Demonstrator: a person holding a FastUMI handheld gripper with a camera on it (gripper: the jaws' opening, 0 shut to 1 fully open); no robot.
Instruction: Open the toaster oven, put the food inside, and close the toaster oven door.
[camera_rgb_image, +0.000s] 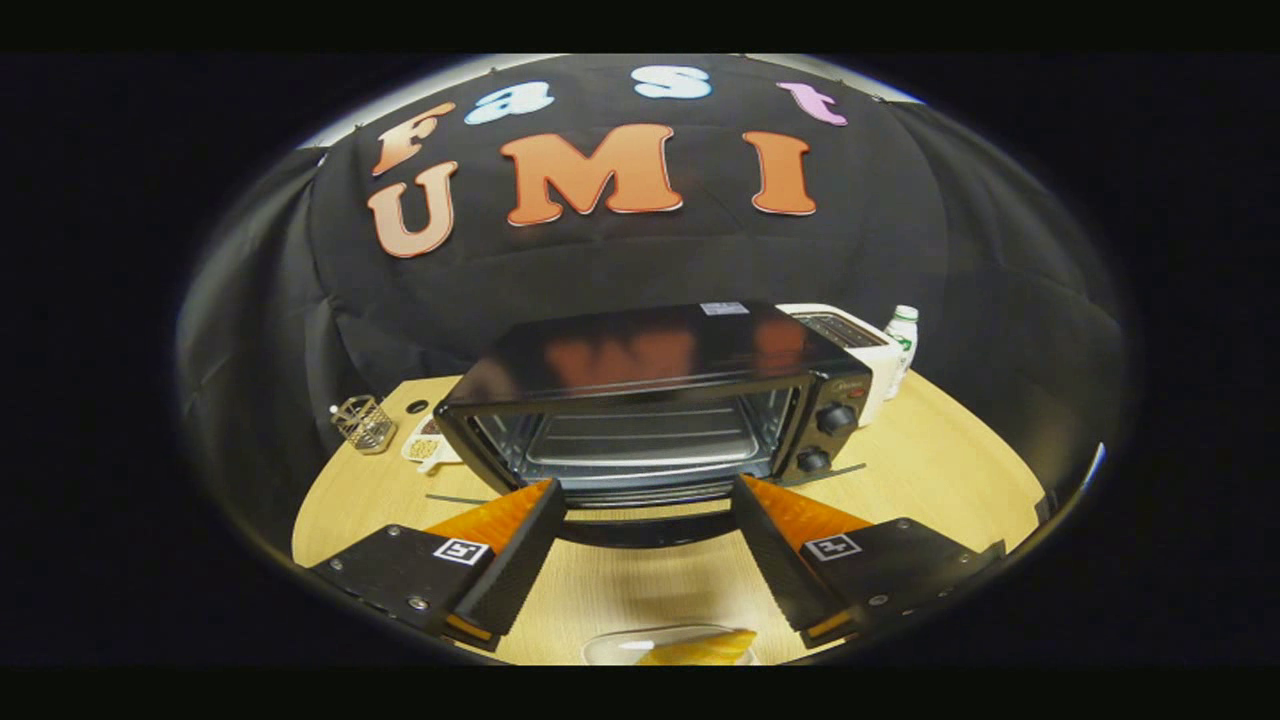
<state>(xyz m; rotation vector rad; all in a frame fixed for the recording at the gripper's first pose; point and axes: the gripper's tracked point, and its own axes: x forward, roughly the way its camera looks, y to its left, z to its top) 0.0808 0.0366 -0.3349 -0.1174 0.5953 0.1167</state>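
My gripper (645, 515) hangs spread and empty before the toaster oven (650, 400), its door (645, 528) dropped open; the food (700, 648), soft-looking and light on its clear plate (610, 648), lies beneath the fingers, best pinched gently across its sides.

On the wooden table (930, 470) we see a small wire basket (364, 422) at the far left, near the black cloth wall (620, 270). Just beside it, a little nearer, lies a flat white item with a patterned face (428, 446); we cannot tell what it is. At the far right stands a white pop-up toaster (858, 352), and just beside that a small white bottle with a green label (902, 345), upright.
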